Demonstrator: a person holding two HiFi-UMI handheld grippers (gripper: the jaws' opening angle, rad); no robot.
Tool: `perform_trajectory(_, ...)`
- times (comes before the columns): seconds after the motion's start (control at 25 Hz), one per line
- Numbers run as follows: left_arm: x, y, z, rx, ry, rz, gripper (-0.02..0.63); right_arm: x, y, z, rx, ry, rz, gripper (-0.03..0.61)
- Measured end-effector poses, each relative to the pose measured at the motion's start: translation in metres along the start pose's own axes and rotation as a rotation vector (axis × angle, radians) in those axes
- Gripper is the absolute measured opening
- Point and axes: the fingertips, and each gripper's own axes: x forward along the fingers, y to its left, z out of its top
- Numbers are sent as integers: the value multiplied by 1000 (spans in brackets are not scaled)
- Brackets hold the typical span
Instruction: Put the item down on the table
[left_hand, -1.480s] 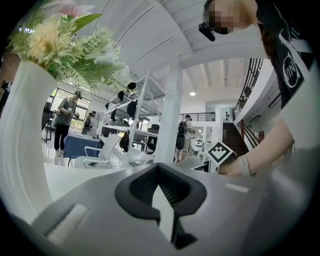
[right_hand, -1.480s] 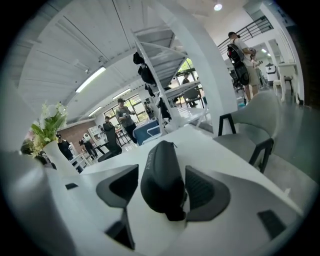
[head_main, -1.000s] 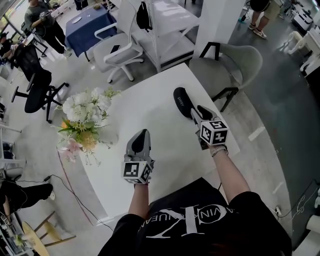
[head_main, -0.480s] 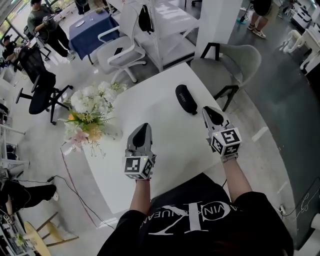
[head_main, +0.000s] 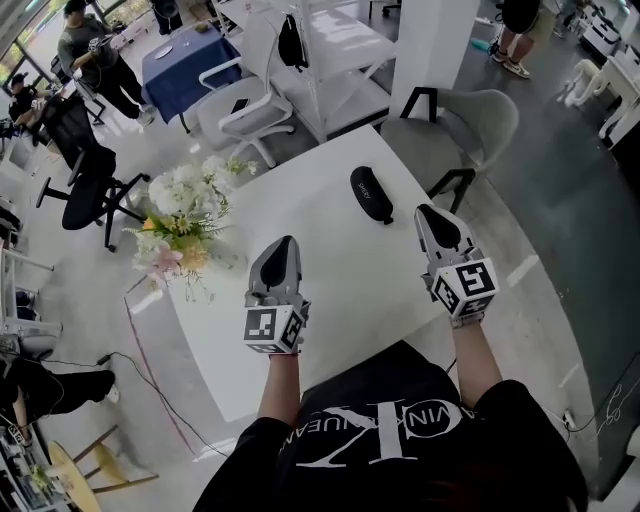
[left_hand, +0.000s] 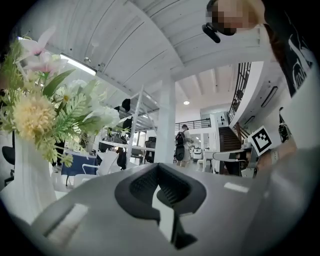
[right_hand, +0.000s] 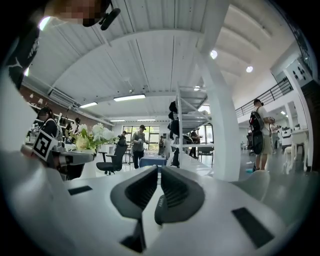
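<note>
While both grippers hang over the near half of the white worktop (head_main: 330, 280), the black case (head_main: 371, 194) lies flat on its far right part, free of either tool. The case is a long, rounded pouch with pale lettering on top. It runs from far left to near right, and its near end is close to the tip of the right gripper (head_main: 432, 215) but apart from it.

The right gripper view shows the right gripper (right_hand: 159, 172) with its jaws clenched, the ribbed pads drawn together on nothing. The left gripper (head_main: 283, 248) sits further left and nearer the person. In its own view the left gripper (left_hand: 159, 170) also has its jaws closed and empty.

A bunch of white, yellow and pink flowers (head_main: 185, 215) stands at the worktop's left edge, well apart from the case. The left gripper view shows these flowers (left_hand: 45, 115) rising from a white vase (left_hand: 30, 185). Beyond the far right corner stands a grey chair (head_main: 470, 120).
</note>
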Motion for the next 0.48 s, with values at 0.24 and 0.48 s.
perform_trajectory(0.24, -3, -1, 13, 37, -21, -10, 11, -6, 4, 11, -21, -19, -1, 31)
perform_trajectory(0.48, -5, 3, 16, 54, -19, 5, 11, -9, 2, 18, -23, -43, -19, 31)
